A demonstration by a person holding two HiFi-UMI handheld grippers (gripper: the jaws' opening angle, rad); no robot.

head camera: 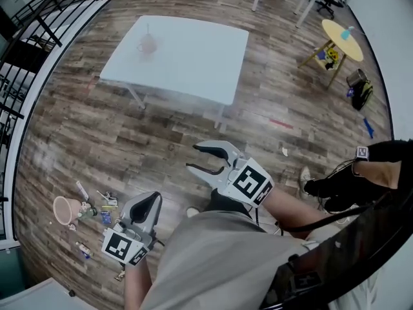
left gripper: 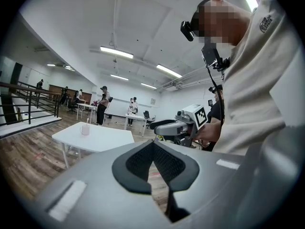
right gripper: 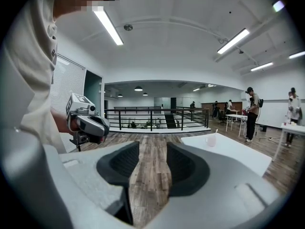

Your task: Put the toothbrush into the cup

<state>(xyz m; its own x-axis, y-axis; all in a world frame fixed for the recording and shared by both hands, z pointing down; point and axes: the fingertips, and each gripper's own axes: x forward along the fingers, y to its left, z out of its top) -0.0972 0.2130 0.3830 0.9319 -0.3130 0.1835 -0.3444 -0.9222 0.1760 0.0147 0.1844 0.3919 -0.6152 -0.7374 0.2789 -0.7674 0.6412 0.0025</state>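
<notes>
In the head view the white bench (head camera: 193,57) stands on the wood-plank floor (head camera: 129,141), well ahead of both claws. A pink cup (head camera: 148,44) sits near its far left corner, and the toothbrush (head camera: 147,32) shows as a thin faint stick upright in the cup. The left claw (head camera: 147,205) hangs low by the person's left side, well apart from the cup. The right claw (head camera: 201,159) is held out in front of the body with its 2 jaws apart and nothing between them. A pink container (head camera: 64,210) lies on its side among small litter on the floor at the lower left. A round yellow table (head camera: 342,39) stands at the far right and a black railing (head camera: 39,18) runs along the left.

In the left gripper view the left claw (left gripper: 153,144) has its jaw tips pressed together and grips nothing. The cup (left gripper: 85,129) stands far off on the bench (left gripper: 105,138), left of the tips. The right claw (left gripper: 159,126) hovers beyond them.

In the right gripper view the right claw (right gripper: 152,149) shows a narrow gap with only floor planks in it. The cup (right gripper: 210,140) stands on the bench (right gripper: 233,151), well apart and to the right, with the toothbrush (right gripper: 215,132) leaning out of it. The left claw (right gripper: 97,126) shows at the left. The railing (right gripper: 157,118) crosses behind, and people stand by distant tables under strip lights.
</notes>
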